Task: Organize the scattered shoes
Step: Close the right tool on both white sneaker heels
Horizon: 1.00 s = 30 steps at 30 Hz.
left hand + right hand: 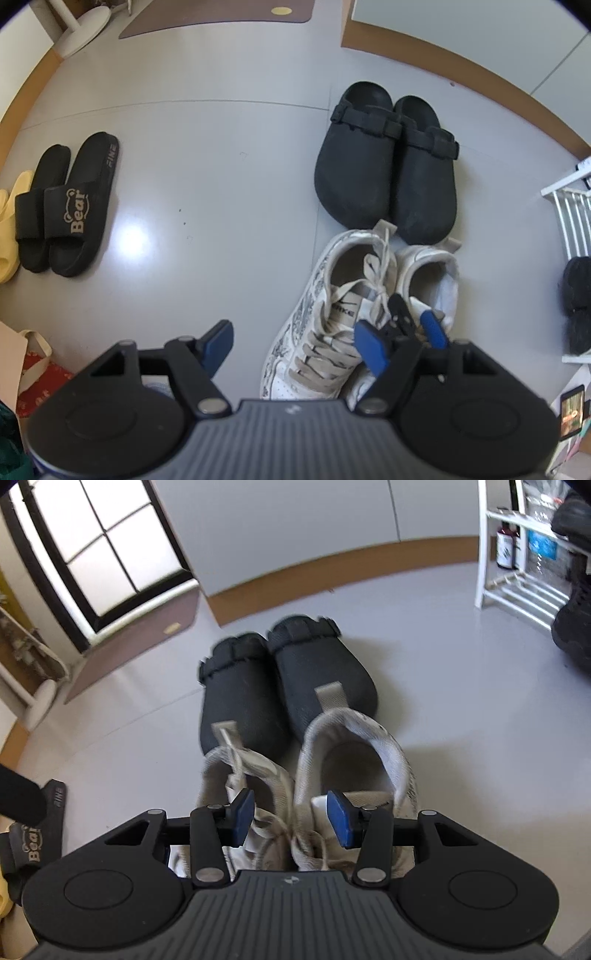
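Right wrist view: right gripper (pixel 291 819) part-spread astride white sneakers' (pixel 306 775) inner collars, grasp not discernible; left gripper (pixel 295 345) released. Risk: snagging laces, nudging black clogs (pixel 284 679).

Home entryway, shoe rack (pixel 517 590), doormat (pixel 221 18), slippers (pixel 70 206) on floor

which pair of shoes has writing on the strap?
The black slides, far left of the left wrist view beside a yellow slipper: gold "Bear" on the strap. The black clogs and the white sneakers show none.
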Available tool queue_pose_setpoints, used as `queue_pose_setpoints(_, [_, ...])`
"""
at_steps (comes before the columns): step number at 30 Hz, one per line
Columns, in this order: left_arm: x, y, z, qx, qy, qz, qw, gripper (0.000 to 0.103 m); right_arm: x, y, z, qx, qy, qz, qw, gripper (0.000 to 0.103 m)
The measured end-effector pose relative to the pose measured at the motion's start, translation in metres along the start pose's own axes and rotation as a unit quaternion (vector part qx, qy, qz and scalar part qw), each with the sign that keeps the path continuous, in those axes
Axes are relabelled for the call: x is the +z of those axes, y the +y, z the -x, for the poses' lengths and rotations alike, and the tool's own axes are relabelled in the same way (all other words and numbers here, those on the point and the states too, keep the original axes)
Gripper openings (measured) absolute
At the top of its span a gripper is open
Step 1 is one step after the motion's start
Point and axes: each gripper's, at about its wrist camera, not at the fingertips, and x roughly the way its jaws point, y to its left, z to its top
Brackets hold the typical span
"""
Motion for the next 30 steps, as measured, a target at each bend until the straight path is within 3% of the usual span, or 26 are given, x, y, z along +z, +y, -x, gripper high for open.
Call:
queue_pose_setpoints(11, [0.000,-0.003,-0.002,-0.003,0.006,-0.005,1.0000,0.075,-0.022,0.014,0.019,-0.034,-0.039,0.038,0.998,0.041])
queue_pose_setpoints(26, [0.001,0.001,0.000,-0.007,0.003,0.003,1.0000,0.077,-0.020,0.015,0.003,-0.015,0.009,0.045,0.999,0.041])
queue_pose_setpoints(30, [0.002,0.005,-0.005,-0.004,0.011,0.013,0.9999,0.077,-0.023,0.018,-0.004,-0.008,0.021,0.072,0.997,0.041])
